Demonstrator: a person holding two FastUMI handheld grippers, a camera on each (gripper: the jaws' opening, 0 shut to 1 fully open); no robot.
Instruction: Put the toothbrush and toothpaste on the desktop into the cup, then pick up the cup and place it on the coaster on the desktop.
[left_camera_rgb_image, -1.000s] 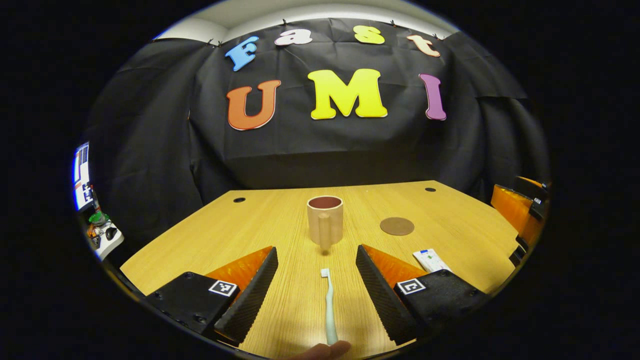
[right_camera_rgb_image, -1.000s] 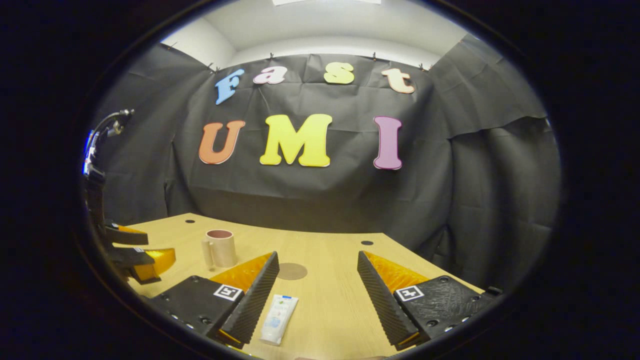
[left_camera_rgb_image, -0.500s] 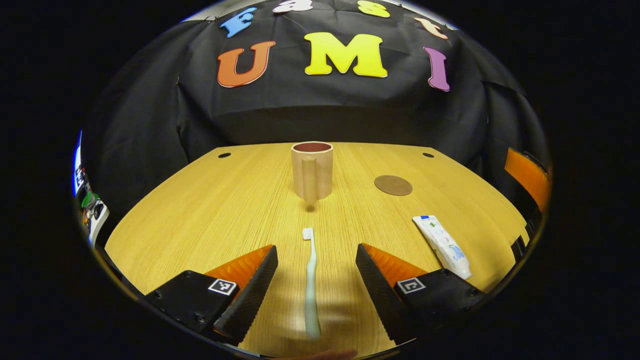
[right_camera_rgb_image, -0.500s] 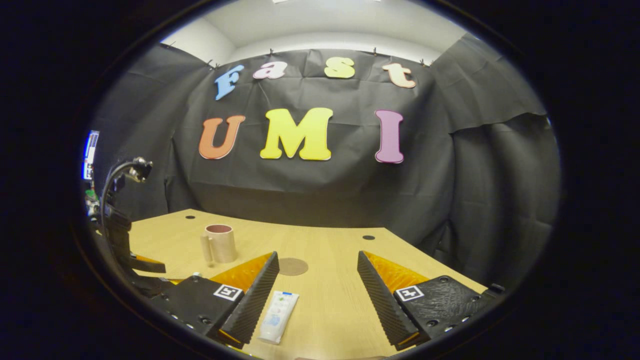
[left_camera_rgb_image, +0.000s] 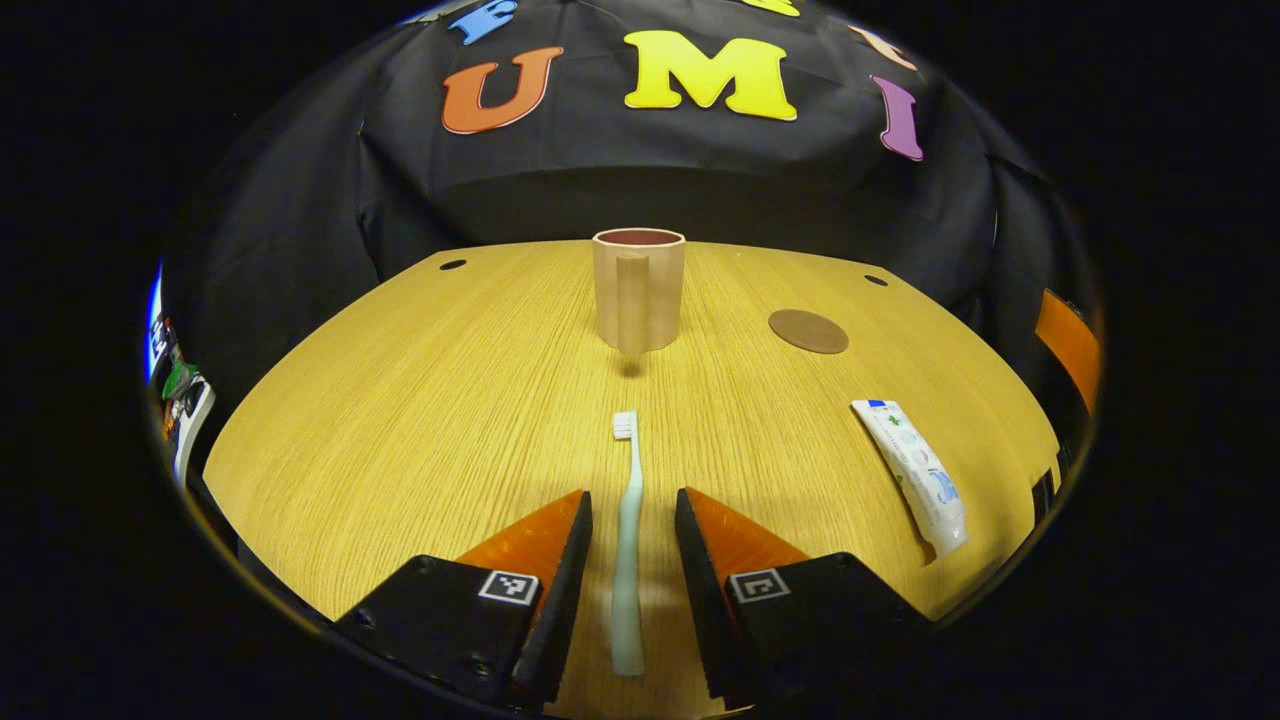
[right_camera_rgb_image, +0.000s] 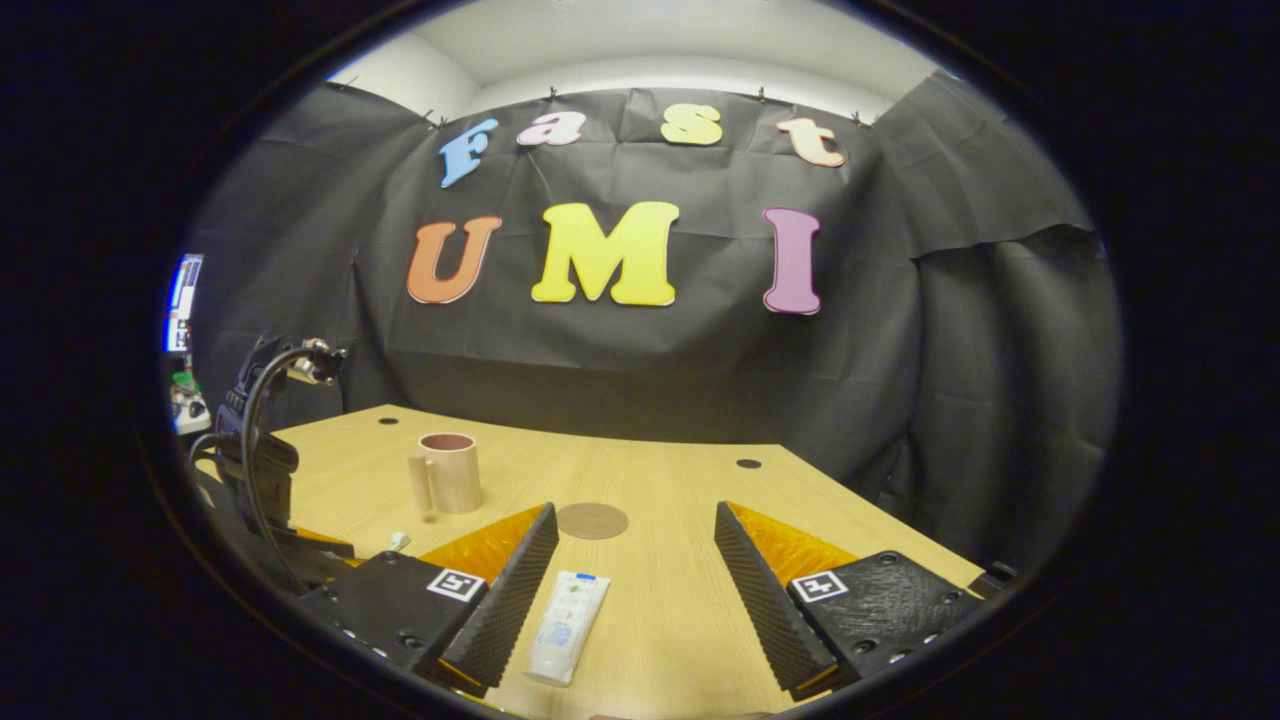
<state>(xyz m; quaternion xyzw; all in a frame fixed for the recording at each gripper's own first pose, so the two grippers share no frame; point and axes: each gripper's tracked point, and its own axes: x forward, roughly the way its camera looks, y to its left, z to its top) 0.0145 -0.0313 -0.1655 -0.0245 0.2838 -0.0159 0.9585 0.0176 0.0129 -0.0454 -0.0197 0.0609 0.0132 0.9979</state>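
Observation:
A pale toothbrush lies on the wooden table, head pointing at a beige cup with its handle toward me. My left gripper is low over the table, its fingers narrowed on either side of the toothbrush handle, with a small gap on each side. To the right lie a round brown coaster and a white toothpaste tube. My right gripper hovers wide open; the toothpaste tube lies just inside its left finger. Beyond are the coaster and the cup.
Black cloth walls close the booth behind the table. Small cable holes sit near the far corners. A screen and clutter show past the table's left edge. In the right gripper view, the left gripper's body with a cable stands at the left.
My left gripper has dropped and moved forward over the toothbrush, and its fingers have closed in around the handle. My right gripper has barely shifted and stays open.

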